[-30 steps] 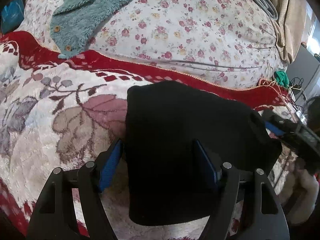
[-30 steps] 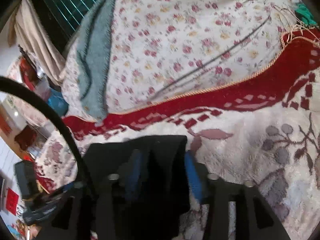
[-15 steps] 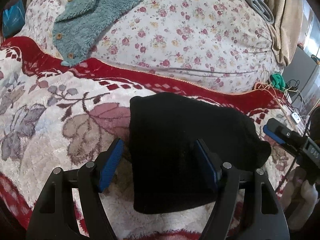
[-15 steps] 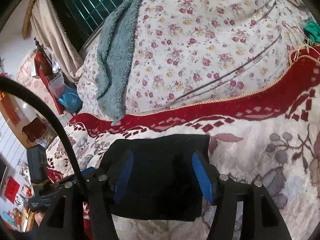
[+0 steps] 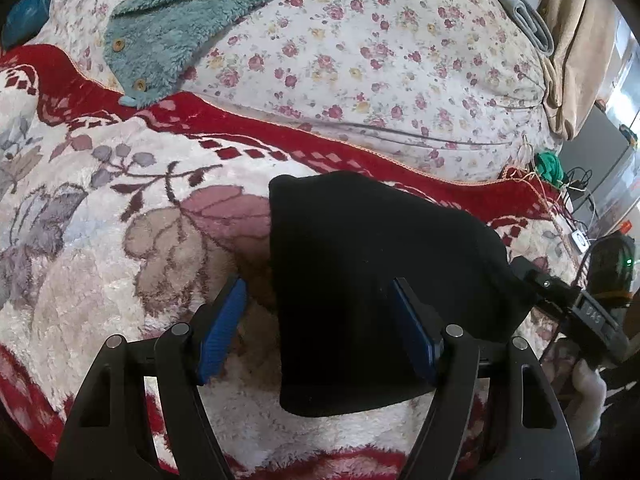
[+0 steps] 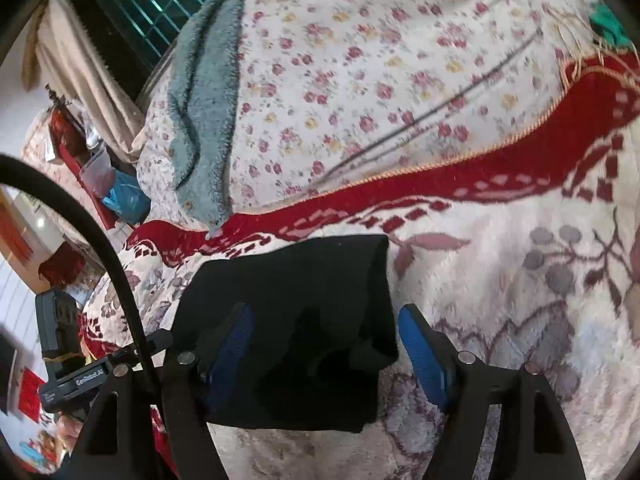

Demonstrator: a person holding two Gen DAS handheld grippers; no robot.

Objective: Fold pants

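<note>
The black pants point(image 5: 372, 280) lie folded into a compact rectangle on the plush floral blanket point(image 5: 100, 264). My left gripper point(image 5: 320, 316) is open just above the pants' left edge, blue pads spread, holding nothing. The pants also show in the right wrist view point(image 6: 296, 320). My right gripper point(image 6: 324, 340) is open above their right edge, empty. The right gripper's body point(image 5: 576, 312) shows at the far right in the left wrist view, and the left gripper's body point(image 6: 76, 376) at the lower left in the right wrist view.
A rose-print quilt point(image 5: 380, 60) is heaped behind the blanket's red border point(image 5: 360, 156). A teal fleece garment point(image 5: 172, 20) lies on the quilt. Cables and a green bundle point(image 5: 548, 164) lie off the right edge. A black cable point(image 6: 100, 240) arcs across the right wrist view.
Both grippers have pulled back and up from the folded pants, which now lie flat and look smaller in both views. Both stayed open.
</note>
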